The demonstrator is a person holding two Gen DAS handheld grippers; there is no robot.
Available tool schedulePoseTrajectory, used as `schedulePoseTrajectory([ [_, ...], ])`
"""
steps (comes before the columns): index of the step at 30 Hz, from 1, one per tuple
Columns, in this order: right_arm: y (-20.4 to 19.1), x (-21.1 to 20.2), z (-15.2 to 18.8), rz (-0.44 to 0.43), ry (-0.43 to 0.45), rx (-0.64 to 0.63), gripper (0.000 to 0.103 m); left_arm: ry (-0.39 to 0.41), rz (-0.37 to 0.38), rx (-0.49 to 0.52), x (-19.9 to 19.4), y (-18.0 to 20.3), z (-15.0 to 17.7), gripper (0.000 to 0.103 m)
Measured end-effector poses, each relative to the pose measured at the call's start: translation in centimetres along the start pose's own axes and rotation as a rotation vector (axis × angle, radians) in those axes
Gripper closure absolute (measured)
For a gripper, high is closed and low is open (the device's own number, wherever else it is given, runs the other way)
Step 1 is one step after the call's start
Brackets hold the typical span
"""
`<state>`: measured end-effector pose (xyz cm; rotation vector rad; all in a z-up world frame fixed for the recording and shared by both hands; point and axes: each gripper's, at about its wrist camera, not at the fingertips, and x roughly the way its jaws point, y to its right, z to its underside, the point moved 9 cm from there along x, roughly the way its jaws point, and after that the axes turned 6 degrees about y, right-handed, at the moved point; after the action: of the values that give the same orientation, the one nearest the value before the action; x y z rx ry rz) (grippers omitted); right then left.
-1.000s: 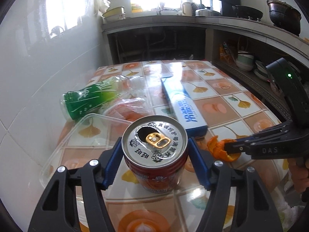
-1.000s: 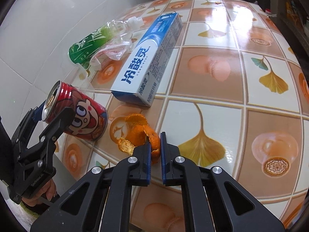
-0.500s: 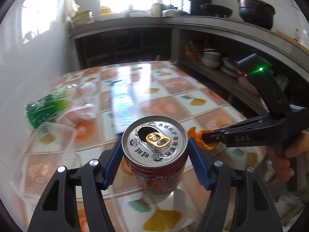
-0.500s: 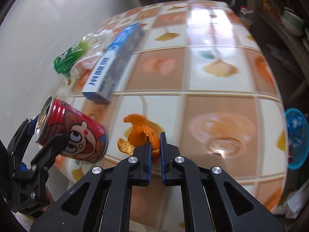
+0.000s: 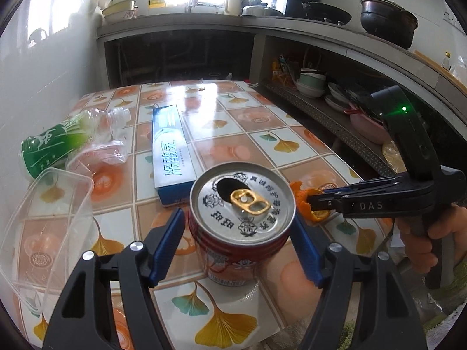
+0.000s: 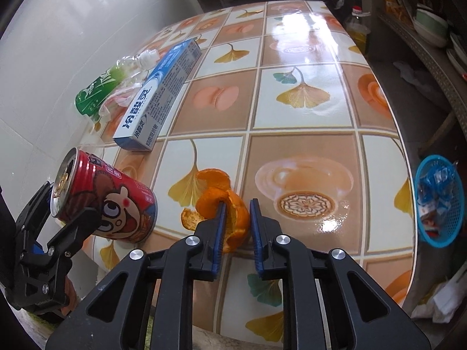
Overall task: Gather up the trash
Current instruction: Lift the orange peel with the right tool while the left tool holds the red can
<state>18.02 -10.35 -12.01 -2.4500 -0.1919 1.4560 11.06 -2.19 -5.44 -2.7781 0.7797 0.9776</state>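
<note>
A red drink can [image 5: 242,204] with a cartoon face [image 6: 116,204] sits tilted between the pads of my left gripper [image 5: 238,213]. Its jaws are opening, and a thin gap shows beside each pad. The can hangs over the near edge of the tiled table [image 6: 306,116]. My right gripper [image 6: 235,204] is opening too. The orange peel [image 6: 213,195] lies between its blue pads, against the left one and off the right one. In the left wrist view the right gripper [image 5: 310,201] points at the peel [image 5: 300,195] from the right.
A blue toothpaste box [image 5: 170,151], a green bottle [image 5: 55,148], a crumpled clear wrapper [image 5: 99,154] and a clear plastic container [image 5: 43,218] lie along the left, by the white wall. A blue basket [image 6: 437,201] holding scraps stands on the floor at right. Shelves with bowls [image 5: 312,81] run behind.
The right jaws, shut on the peel before, have parted. The left pads have eased off the can. Both hands swung sideways over the table's near edge and then settled.
</note>
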Motion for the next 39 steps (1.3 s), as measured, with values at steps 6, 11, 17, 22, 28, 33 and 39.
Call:
schedulePoseTrajectory([
  [6,-0.4,0.0,0.2,0.022,0.005,-0.033,0.085,-0.007,-0.008,0.011,0.4,0.1,0.5,0.033],
  [11,-0.2,-0.1,0.2,0.041,0.011,-0.037,0.093,-0.003,-0.007,0.016,0.6,0.2,0.4,0.038],
  [17,0.0,-0.4,0.2,0.035,0.021,-0.02,0.096,0.005,-0.009,0.008,0.3,0.0,0.4,0.038],
  [22,0.0,-1.0,0.2,0.036,0.034,-0.013,0.096,0.016,-0.007,0.006,0.0,-0.1,0.3,0.038],
  [28,0.2,-1.8,0.0,0.031,0.056,-0.003,0.096,0.036,-0.008,0.015,-0.7,0.1,-0.1,0.038],
  [33,0.7,-2.7,-0.1,0.02,0.077,0.008,0.097,0.047,-0.013,0.032,-1.1,0.8,-0.6,0.038],
  [39,2.2,-4.2,-0.2,0.009,0.116,0.041,0.097,0.063,-0.003,0.068,-1.5,2.3,-1.8,0.038],
])
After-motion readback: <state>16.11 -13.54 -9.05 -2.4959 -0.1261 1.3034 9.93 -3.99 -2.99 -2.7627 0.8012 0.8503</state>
